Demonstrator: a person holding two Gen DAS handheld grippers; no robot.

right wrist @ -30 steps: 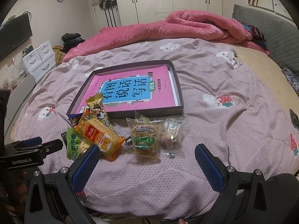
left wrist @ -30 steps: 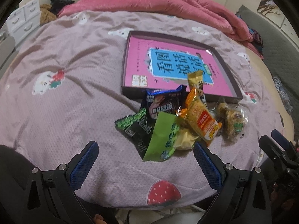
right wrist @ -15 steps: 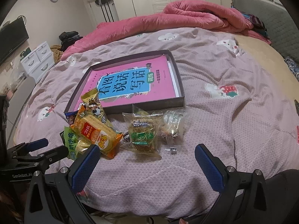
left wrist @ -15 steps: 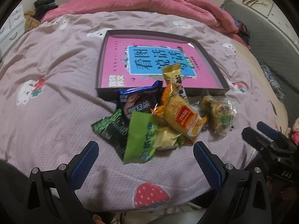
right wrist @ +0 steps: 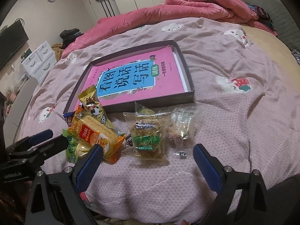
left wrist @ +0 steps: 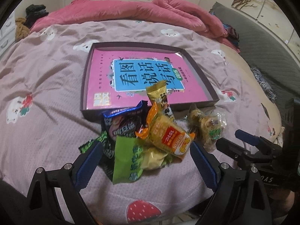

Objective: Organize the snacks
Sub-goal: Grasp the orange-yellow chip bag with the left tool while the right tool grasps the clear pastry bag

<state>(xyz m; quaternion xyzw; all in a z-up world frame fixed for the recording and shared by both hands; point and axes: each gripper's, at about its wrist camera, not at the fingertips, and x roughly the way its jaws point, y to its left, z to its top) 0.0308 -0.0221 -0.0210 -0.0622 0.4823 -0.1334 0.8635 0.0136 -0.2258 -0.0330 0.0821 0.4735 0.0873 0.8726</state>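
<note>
Bed: a wide mauve quilted bedspread [right wrist: 234,123] printed with animals and a strawberry, soft and rumpled, with bare cloth to the right of the snacks and all round the tray.
Tray: a shallow dark cardboard box [left wrist: 204,78] lined with a pink and blue book cover, lying flat just behind the snack heap; its near wall touches the top packets.
Snack heap: an orange biscuit packet [left wrist: 168,136] lies over a light green wrapper [left wrist: 129,161], a dark blue chocolate wrapper [left wrist: 123,125] and a gold sachet [left wrist: 159,97] that leans on the tray wall.
Loose packets: a clear bag with a green label [right wrist: 148,135] and a crinkled clear bag [right wrist: 180,125] lie side by side, right of the heap.
Left gripper [left wrist: 146,161]: jaws spread wide around the green wrapper, pinching nothing; they have just been narrowing.
Right gripper [right wrist: 148,161]: jaws spread before the green-label bag, empty, likewise just narrowing.
Risk: overlapping packets may drag each other; slick film may slip; pads may pinch bedspread; the two grippers stand close together.
Room: the tray's near wall must be cleared by lifting.
</note>
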